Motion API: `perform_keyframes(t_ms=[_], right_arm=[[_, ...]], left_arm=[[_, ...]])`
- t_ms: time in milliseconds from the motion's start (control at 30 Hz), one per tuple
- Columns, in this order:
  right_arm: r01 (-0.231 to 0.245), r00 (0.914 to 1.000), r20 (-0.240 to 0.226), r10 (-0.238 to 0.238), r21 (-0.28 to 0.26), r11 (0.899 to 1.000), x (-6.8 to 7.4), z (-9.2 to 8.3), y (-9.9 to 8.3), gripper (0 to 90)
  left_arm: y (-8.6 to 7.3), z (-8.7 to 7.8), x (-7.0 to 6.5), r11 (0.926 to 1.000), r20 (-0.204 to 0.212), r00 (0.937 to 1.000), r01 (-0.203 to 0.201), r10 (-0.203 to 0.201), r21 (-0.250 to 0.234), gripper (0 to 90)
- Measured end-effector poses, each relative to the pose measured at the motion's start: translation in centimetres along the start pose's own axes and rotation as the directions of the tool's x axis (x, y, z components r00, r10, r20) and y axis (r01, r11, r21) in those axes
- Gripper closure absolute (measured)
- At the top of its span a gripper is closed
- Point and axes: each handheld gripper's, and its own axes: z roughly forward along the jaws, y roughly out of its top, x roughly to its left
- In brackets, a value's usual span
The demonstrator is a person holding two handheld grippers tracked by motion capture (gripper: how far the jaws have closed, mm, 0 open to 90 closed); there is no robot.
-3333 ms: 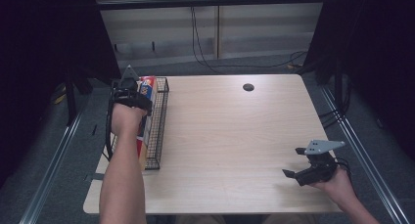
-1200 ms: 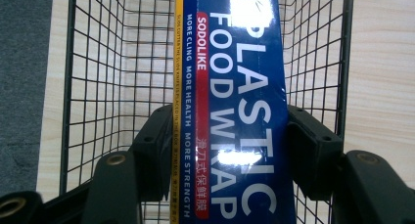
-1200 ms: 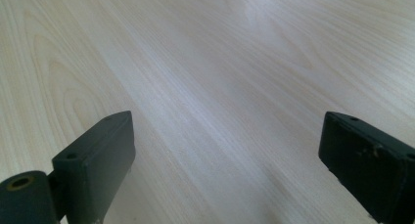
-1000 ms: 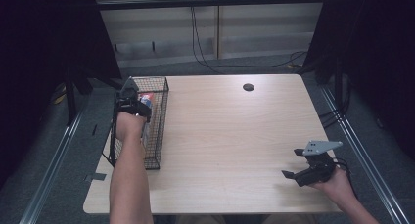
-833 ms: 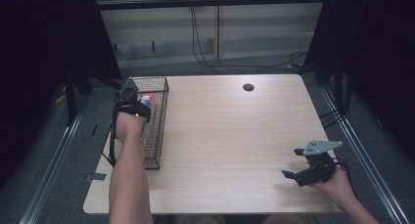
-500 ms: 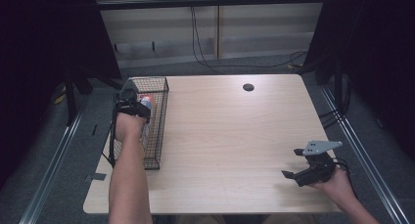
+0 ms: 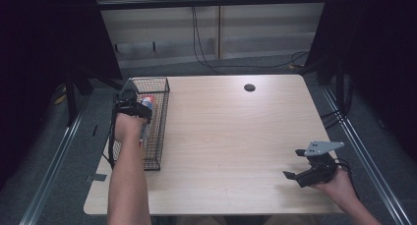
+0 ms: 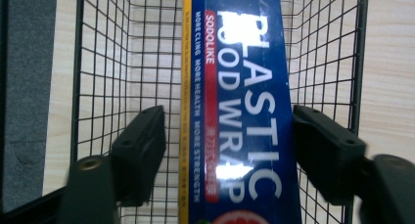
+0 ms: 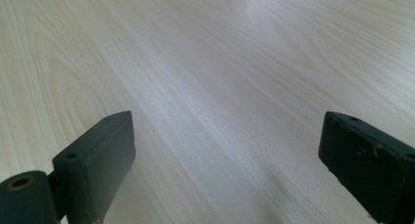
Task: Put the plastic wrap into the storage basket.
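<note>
A long blue plastic-wrap box (image 8: 235, 111) lies lengthwise inside a black wire basket (image 8: 98, 62) at the table's left edge. My left gripper (image 8: 227, 121) reaches down into the basket (image 7: 160, 122) over the box (image 7: 147, 104). Its jaws have just been opening and stand on either side of the box, with a gap showing at the left jaw. In the high view the left gripper (image 7: 132, 99) sits above the basket's far end. My right gripper (image 7: 294, 163) rests open near the table's front right corner, with only bare wood between its jaws (image 9: 225, 150).
The light wooden table (image 7: 236, 136) has a small black round cap (image 7: 249, 87) near its far edge. Cables hang down the wall behind the table. Dark floor and metal rails run along both sides.
The left hand has carried the box from above the basket's near part down into it, toward the far end. The right gripper has stayed where it was.
</note>
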Motion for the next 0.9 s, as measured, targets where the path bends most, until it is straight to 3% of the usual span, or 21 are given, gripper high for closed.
perform_keyframes(t_ms=[167, 400, 633, 667, 900], right_arm=[[-0.001, 1.0, 0.001, 0.001, 0.001, 1.0, 0.0, 0.0, 0.0, 6.5], [-0.004, 1.0, 0.001, 0.004, -0.002, 1.0, 0.0, 0.0, 0.0, 6.6], [-0.003, 1.0, -0.004, 0.003, -0.002, 1.0, 0.0, -0.1, 0.0, 6.6], [-0.003, 1.0, -0.003, 0.003, -0.003, 1.0, 0.0, -0.1, 0.0, 6.5], [-0.001, 1.0, 0.004, 0.001, -0.009, 1.0, 0.0, -0.3, 0.1, 6.6]], left_arm=[[0.0, -0.2, 0.3, 0.9998, 0.005, 0.9998, 0.017, -0.017, 0.001, 19.4], [-0.1, -0.7, 0.1, 0.9999, 0.041, 0.9992, 0.001, 0.0, -0.01, 13.0], [-0.3, -1.6, -0.3, 0.9995, 0.063, 0.998, 0.002, 0.0, -0.032, 10.0], [-0.3, -1.8, -0.2, 0.9991, 0.07, 0.9972, -0.024, 0.026, -0.034, 9.8], [-0.5, -2.9, -1.1, 0.9982, 0.105, 0.9939, -0.029, 0.034, -0.052, 9.2]])
